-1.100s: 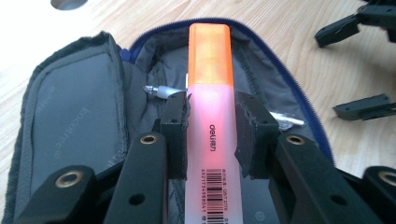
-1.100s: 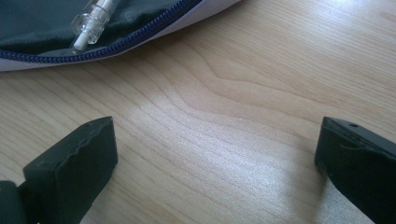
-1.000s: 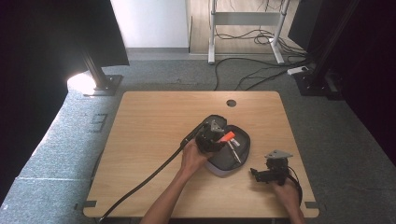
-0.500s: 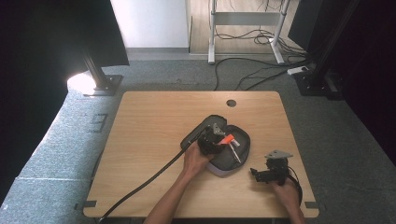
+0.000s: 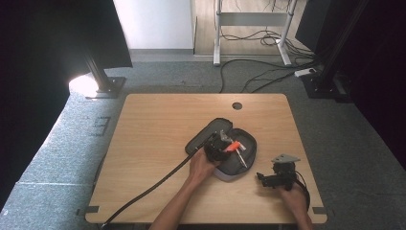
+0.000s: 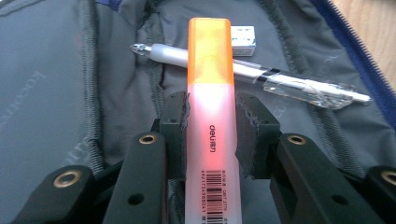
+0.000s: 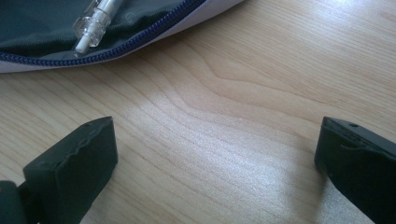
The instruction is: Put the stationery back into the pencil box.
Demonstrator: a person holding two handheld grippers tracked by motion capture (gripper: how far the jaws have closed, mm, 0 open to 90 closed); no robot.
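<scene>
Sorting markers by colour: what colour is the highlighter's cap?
Orange, on the highlighter held by the left gripper; clearest in the left gripper view.

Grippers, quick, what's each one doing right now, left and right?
Left gripper: shut on the orange highlighter, over the open pencil case.
Right gripper: open, holding nothing, above the wooden table.

The left gripper [image 5: 225, 146], clamped on an orange highlighter [image 6: 210, 93], has sunk lower into the open grey pencil case [image 5: 239, 165], bringing the highlighter just above a pen [image 6: 261, 79].
</scene>
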